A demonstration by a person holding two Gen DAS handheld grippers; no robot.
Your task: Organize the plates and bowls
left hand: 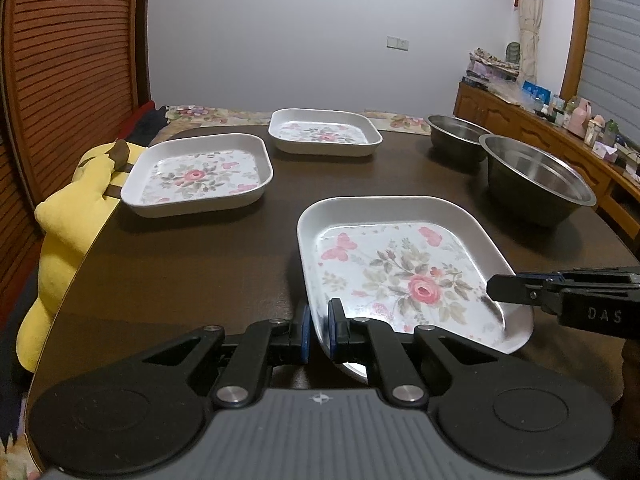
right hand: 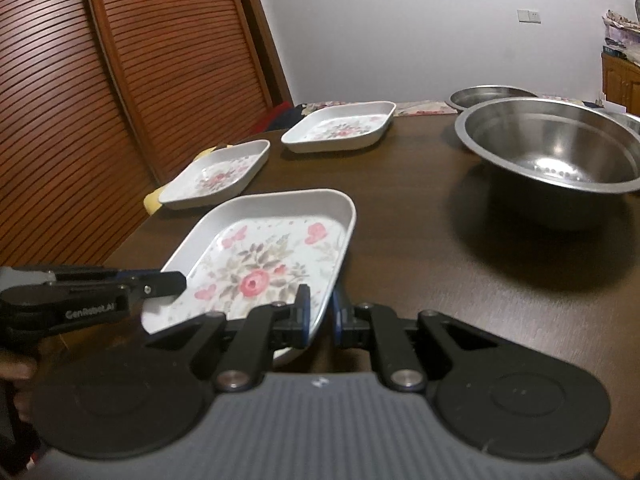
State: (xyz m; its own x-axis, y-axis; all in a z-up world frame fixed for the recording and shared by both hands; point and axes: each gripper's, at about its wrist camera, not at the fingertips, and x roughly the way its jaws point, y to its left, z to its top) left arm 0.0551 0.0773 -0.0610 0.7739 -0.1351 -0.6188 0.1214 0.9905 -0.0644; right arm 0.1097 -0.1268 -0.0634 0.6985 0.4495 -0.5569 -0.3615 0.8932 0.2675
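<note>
A square white plate with a rose print [left hand: 400, 264] is held above the dark table. My left gripper [left hand: 318, 330] is shut on its near-left rim. My right gripper [right hand: 320, 314] is shut on its right rim, and also shows in the left wrist view [left hand: 496, 290]. The plate [right hand: 272, 264] appears in the right wrist view, with the left gripper [right hand: 180, 282] at its left rim. Two more floral plates [left hand: 198, 176] [left hand: 324, 132] lie on the table at the far left and far middle. Two steel bowls [left hand: 536, 178] [left hand: 456, 130] stand at the right.
The dark wooden table [left hand: 192, 264] has a rounded left edge. A yellow plush toy [left hand: 68, 216] leans against that edge. A louvred wooden door [right hand: 120, 80] is to the left. A cluttered wooden sideboard [left hand: 540, 120] stands to the right.
</note>
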